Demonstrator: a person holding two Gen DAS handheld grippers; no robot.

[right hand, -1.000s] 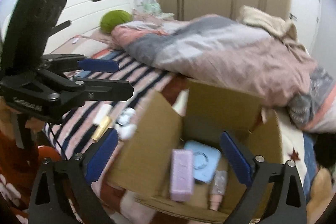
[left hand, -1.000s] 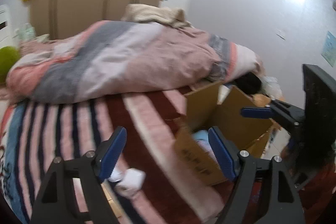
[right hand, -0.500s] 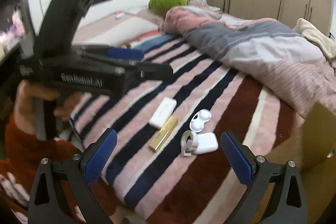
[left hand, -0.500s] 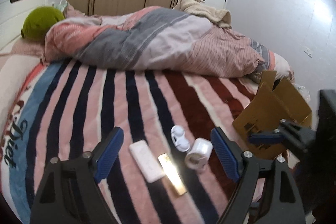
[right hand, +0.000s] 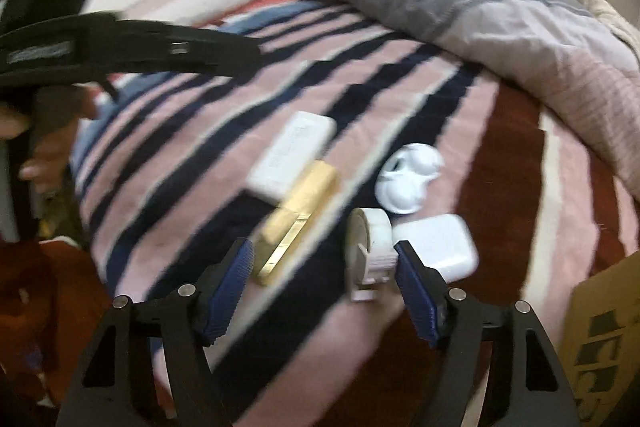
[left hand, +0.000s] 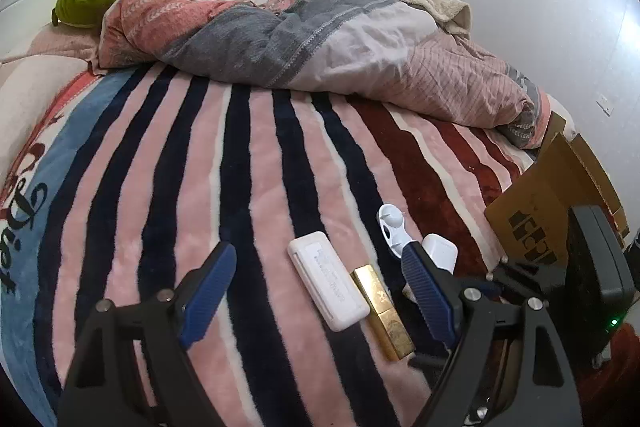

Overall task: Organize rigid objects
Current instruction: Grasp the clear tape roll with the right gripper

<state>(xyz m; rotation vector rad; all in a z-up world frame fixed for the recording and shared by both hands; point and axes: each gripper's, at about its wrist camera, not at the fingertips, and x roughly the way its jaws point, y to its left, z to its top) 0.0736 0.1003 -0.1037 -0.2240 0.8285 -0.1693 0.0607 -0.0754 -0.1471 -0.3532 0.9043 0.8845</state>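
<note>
Striped plush bed blanket [left hand: 256,163]: carries a flat white rectangular plastic case [left hand: 328,285], gold metallic bar-shaped box [left hand: 382,311], white moulded plastic clip [right hand: 408,177], white tape dispenser [right hand: 370,247] and white rounded charging case [right hand: 438,245], clustered near the brown cardboard box [left hand: 548,203]. Both views have swung from box to items within the last second. Right hand-held gripper [right hand: 324,285] open, empty, around the dispenser; left hand-held gripper [left hand: 316,297] open, empty: next pickup likely.

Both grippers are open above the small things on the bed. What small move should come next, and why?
Probably lower the right gripper onto the white tape dispenser and shut on it. It lies nearest, between the open fingers, and neither gripper holds anything. The gold bar could follow.
</note>
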